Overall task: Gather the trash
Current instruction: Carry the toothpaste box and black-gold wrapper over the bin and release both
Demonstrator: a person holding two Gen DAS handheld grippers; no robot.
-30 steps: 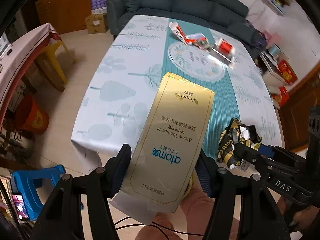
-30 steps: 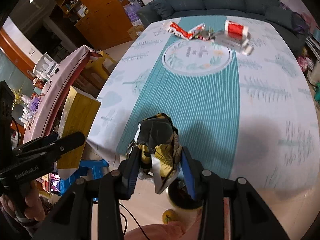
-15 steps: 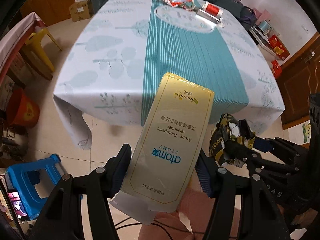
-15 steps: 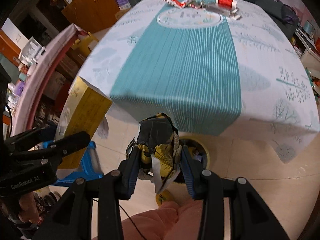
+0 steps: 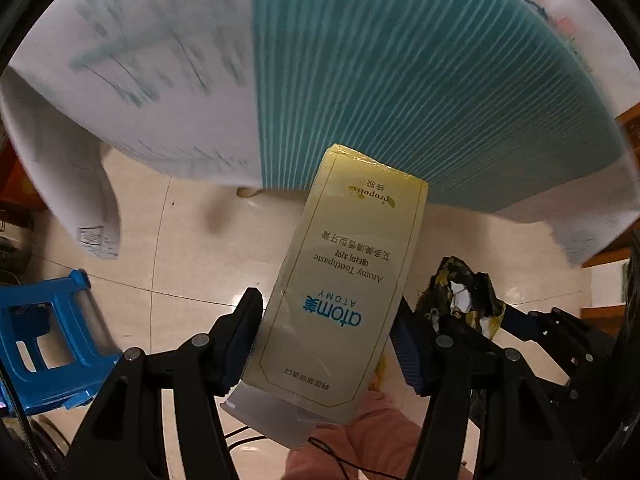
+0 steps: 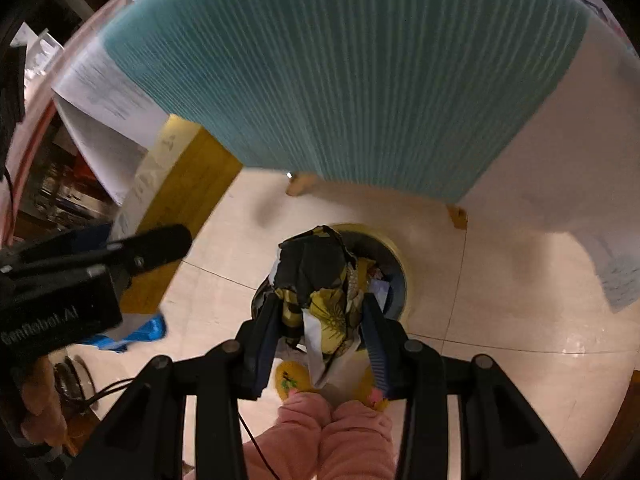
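My left gripper is shut on a yellow Atomy toothpaste box, held upright over the floor. The box also shows at the left of the right wrist view. My right gripper is shut on a crumpled black and yellow wrapper, held right above a round trash bin on the floor that holds some trash. The wrapper also shows in the left wrist view, to the right of the box.
The table edge with its white and teal tablecloth hangs just ahead, with wooden legs behind the bin. A blue plastic stool stands on the tiled floor at the left. The person's pink-trousered legs and yellow slippers are below.
Both grippers have tilted down from the tabletop toward the floor, still holding the box and the wrapper. The bin has come into view under the wrapper.
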